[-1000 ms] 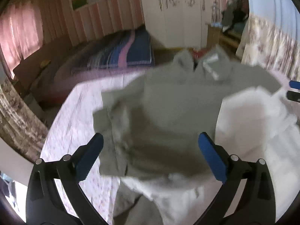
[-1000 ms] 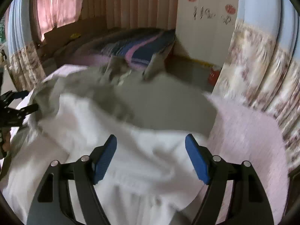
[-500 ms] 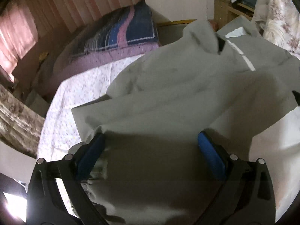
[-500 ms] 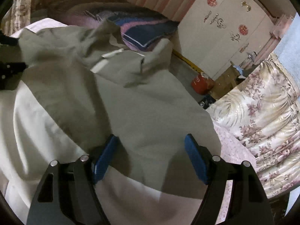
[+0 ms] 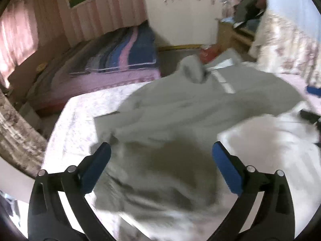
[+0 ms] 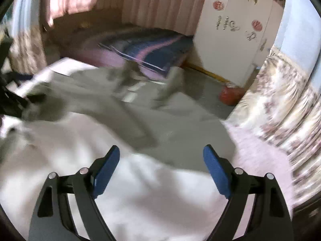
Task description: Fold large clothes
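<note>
A large grey-green garment (image 5: 180,108) lies spread on the pink flowered bedsheet (image 5: 72,124), collar (image 5: 192,70) at the far end. Its white inner side (image 5: 260,136) is turned up on the right. My left gripper (image 5: 160,148) hangs open over the near left part of the garment, and its blue pads do not press the cloth. In the right wrist view the grey cloth (image 6: 180,124) meets the white part (image 6: 100,144). My right gripper (image 6: 161,149) hovers there, its jaws opening, with cloth below them but not pinched. The picture is blurred.
Beyond the sheet stands a second bed with a blue and pink striped blanket (image 5: 124,52). A white wardrobe (image 6: 230,34), a red object on the floor (image 6: 230,97) and a flowered curtain (image 6: 284,100) are at the right. A wooden desk (image 5: 236,34) stands at the back right.
Half a second ago both cameras were pressed close to the cloth, which lay against the jaws. Both grippers have since drawn back, the garment lies lower, and the right jaws stand a little wider.
</note>
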The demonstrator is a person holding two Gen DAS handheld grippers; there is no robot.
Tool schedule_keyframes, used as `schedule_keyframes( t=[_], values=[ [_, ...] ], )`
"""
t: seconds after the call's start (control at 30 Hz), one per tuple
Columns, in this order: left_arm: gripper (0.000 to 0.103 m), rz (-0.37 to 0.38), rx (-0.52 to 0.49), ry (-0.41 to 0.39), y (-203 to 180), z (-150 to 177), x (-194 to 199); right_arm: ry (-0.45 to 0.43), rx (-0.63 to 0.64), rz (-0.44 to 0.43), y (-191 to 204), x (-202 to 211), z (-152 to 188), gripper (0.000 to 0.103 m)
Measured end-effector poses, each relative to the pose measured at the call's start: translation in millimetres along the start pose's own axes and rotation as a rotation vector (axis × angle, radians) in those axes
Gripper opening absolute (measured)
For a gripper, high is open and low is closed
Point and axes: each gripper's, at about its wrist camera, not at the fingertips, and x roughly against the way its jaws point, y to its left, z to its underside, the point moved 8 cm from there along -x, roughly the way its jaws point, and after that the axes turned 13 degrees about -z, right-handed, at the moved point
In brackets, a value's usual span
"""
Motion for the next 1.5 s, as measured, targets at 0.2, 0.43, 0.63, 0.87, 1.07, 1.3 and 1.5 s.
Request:
schedule_keyframes(
  t=[0.2, 0.43, 0.63, 0.87, 1.07, 1.3, 1.5],
  values=[
    [0.100, -0.021, -0.090, 0.048, -37, 33, -9, 0.121, 0.060, 0.012, 27, -37, 33, 0.084],
    [0.100, -0.051, -0.089, 0.092, -16, 61, -26, 0.161, 0.021, 0.091, -18, -37, 62, 0.084],
    [0.099, -0.081, -0.086, 0.076, 0, 63, -28, 0.172, 0.030, 0.116, -33, -25, 66, 0.084],
    [0.100, -0.115, -0.079, -0.010, 12, 36, 4, 0.042, -0.014, 0.082, -47, 12, 16, 0.085],
    [0.100, -0.123, -0.002, 0.058, 36, 3, -36, 0.071, -0.055, 0.185, -89, -17, -6, 0.085],
    [0.100, -0.117, 0.151, 0.123, 86, 8, -71, 0.033, -0.196, 0.209, -136, -16, 4, 0.085],
    [0.071, -0.030, 0.168, 0.176, 77, 21, -91, 0.068, -0.313, 0.081, -144, -37, 22, 0.042]
  ],
)
